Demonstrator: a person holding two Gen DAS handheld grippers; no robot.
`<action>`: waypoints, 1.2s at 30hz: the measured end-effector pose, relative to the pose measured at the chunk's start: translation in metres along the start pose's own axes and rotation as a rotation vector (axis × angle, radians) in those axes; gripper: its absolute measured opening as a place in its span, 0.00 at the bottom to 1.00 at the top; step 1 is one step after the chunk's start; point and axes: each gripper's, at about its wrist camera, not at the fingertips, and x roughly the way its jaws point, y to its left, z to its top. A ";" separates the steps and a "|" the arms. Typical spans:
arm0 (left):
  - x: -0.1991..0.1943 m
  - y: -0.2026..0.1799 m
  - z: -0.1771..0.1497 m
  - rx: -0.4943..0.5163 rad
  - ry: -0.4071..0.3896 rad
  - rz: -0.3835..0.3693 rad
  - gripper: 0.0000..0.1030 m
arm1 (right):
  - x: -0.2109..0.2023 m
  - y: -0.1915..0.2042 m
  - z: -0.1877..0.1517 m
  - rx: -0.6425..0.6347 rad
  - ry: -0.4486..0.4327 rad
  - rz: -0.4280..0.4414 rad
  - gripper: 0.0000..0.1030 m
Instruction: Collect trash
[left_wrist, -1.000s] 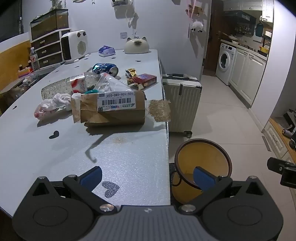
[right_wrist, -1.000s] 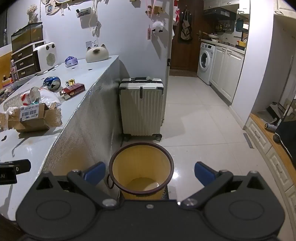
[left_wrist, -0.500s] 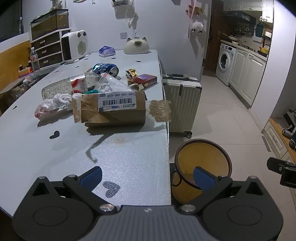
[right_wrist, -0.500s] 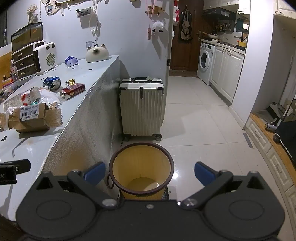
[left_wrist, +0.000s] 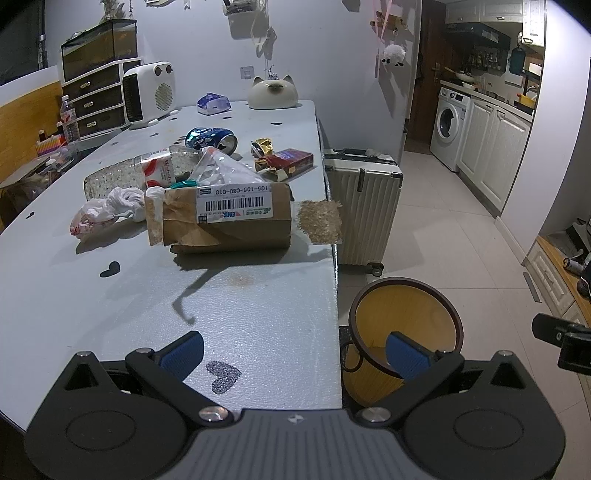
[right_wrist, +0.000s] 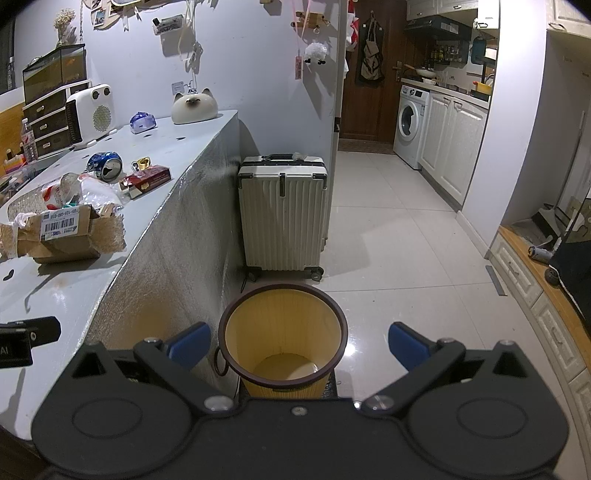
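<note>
Torn cardboard box (left_wrist: 225, 218) lies before empty yellow bin (right_wrist: 282, 341)

Bin (left_wrist: 406, 314) base hidden behind fingers (left_wrist: 404, 354); bottle (left_wrist: 147, 171) label unreadable.

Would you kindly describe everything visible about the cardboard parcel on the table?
The cardboard parcel is a brown, crumpled box lying on the grey table near its right edge. A white barcode label sits upside down on its face, and beige tape sticks out past its right end. Its left flap is torn and taped. A crumpled white plastic bag touches its left side; a clear bag lies just behind. Neither claw touches it.
</note>
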 end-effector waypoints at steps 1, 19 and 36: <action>0.000 0.000 0.000 0.001 0.000 0.000 1.00 | 0.000 0.000 0.000 0.000 0.001 0.000 1.00; 0.000 0.000 0.000 -0.001 -0.002 0.001 1.00 | 0.000 0.000 0.000 0.001 0.000 0.000 1.00; -0.005 -0.002 0.006 0.001 -0.003 0.000 1.00 | -0.001 0.000 0.000 0.001 -0.001 -0.001 1.00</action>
